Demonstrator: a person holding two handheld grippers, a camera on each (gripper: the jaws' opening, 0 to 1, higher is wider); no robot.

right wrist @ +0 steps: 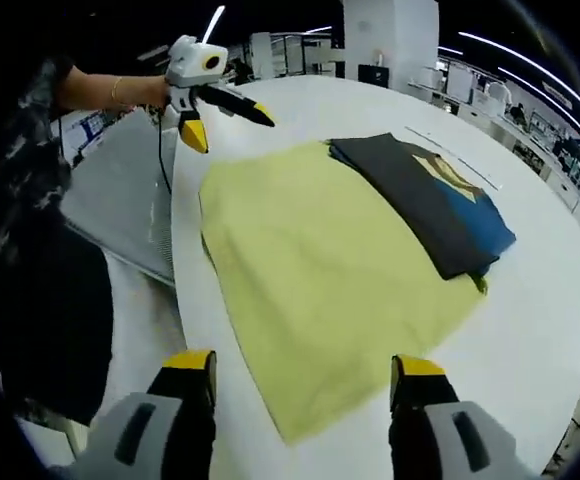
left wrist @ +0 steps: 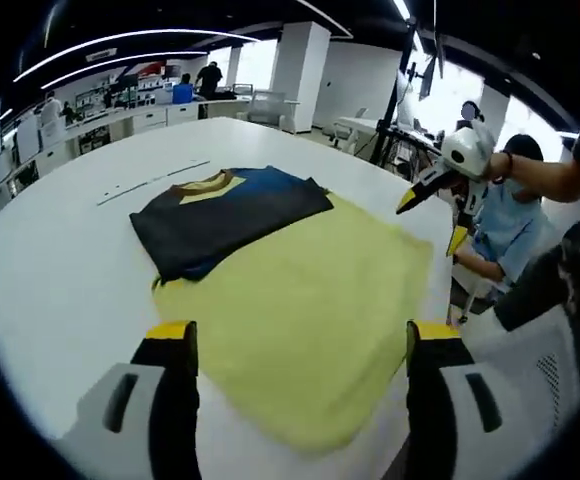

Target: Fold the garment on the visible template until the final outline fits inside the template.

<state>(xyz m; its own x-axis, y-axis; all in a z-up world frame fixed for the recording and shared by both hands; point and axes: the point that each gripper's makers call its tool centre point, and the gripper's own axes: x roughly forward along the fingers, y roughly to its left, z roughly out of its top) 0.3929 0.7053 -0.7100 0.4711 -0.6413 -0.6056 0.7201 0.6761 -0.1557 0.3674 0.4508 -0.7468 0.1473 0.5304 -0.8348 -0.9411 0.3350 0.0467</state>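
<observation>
Nearest the camera in the left gripper view, the left hand-held gripper (left wrist: 300, 345) hangs released, its yellow-tipped jaws spread wide over the near corner of the yellow template (left wrist: 310, 300), grasping nothing. In the right gripper view the right hand-held gripper (right wrist: 302, 375) is likewise released, jaws apart above the template's near edge. The garment (left wrist: 225, 215), a dark shirt with blue and yellow at the collar, lies folded into a compact strip across the template's far end, close to the middle of the white tabletop (left wrist: 60, 270). Part of it seems to overhang the template's far edge onto bare tabletop, so I judge the outline does not yet fit inside. The risk from here: dragging the garment inward could pull the loose template with it or undo the fold, since both are soft cloth lying on a smooth surface. The template's near corner reaches the tabletop's rim, where a snag could tip it off. Open tabletop stretches beyond and beside the garment, giving free room to work; a seated person (left wrist: 510, 220) is beside the tabletop's edge.
</observation>
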